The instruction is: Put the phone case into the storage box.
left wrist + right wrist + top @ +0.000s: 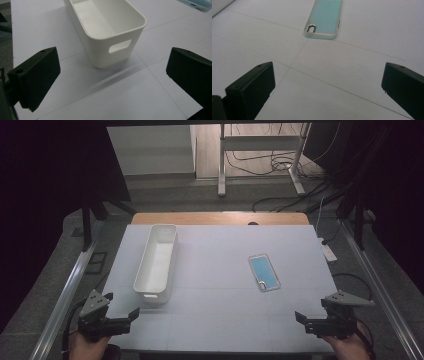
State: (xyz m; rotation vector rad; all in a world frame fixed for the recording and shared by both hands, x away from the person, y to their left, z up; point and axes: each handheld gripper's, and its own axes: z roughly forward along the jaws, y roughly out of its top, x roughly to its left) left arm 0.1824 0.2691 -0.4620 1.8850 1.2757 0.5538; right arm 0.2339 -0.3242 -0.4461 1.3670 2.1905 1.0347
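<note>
Two claws are waiting at the near edge of the white worktop [220, 285], one at each corner. The left claw [122, 312] is sitting wide open with nothing in it. Its jaws are pointing toward the white bin [156, 262], which is lying long and narrow on the left part of the worktop. In the left claw's own view, the bin [105, 32] is standing just ahead of the jaws, with its handle hole [120, 46] facing them, and nothing is lying inside it.

The right claw [312, 320] is wide open too, and it is holding nothing. A blue phone case [264, 272] is lying flat on the right part of the worktop, well apart from the bin. In the right claw's own view, the phone case [324, 18] is resting ahead of the jaws, not touching them, with the bare worktop [332, 82] between the two black jaws.
</note>
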